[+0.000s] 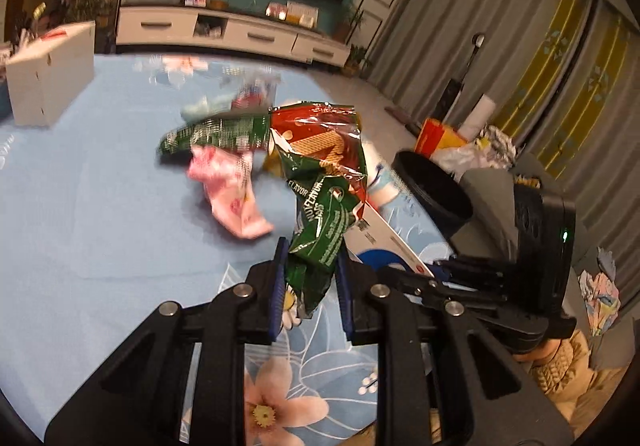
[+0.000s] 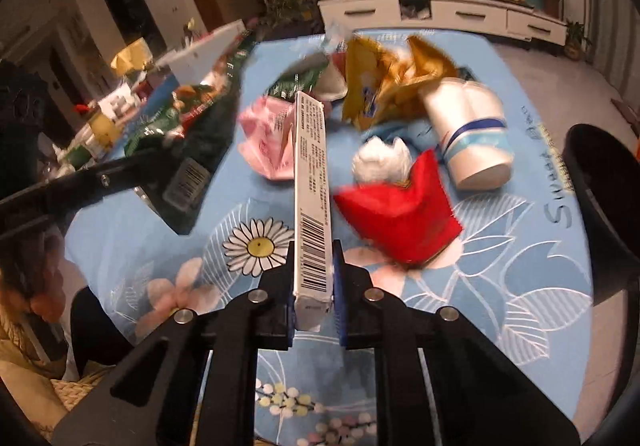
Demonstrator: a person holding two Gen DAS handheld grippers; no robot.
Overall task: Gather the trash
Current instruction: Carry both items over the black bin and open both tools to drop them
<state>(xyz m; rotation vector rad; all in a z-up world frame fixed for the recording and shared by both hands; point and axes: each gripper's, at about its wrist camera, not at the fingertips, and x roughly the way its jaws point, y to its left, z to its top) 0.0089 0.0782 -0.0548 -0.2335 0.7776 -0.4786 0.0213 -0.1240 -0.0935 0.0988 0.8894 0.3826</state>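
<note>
Looking across the counter point(image 2: 500, 278), covered in a blue flowered cloth, with the black bin point(image 2: 600, 182) standing off its right edge, low beside the cloth. Bin on the right-hand side of both views, so nearer to the right gripper point(image 2: 312, 258) than to the left gripper point(image 1: 310, 262); in the left view the bin point(image 1: 436, 190) sits ahead and to the right of the fingers.

Left fingers clamped on the lower end of a green and red snack wrapper point(image 1: 320, 182), crumpled, rising up and away from the fingers, clear of the cloth. Right fingers clamped on the near end of a long white box point(image 2: 312, 198) with a barcode, its long axis running straight ahead along the fingers, far end pointing toward the litter pile.

Probably both carries next: swing rightward to the bin, box tipped end-first so its length goes down into the mouth rather than across the rim.

Still lying on the cloth: white paper cup point(image 2: 468, 142) on its side, red paper point(image 2: 400, 222), yellow wrapper point(image 2: 380, 82), pink wrapper point(image 2: 268, 138), white tissue wad point(image 2: 380, 162). All ahead of the right fingers, none touched.
</note>
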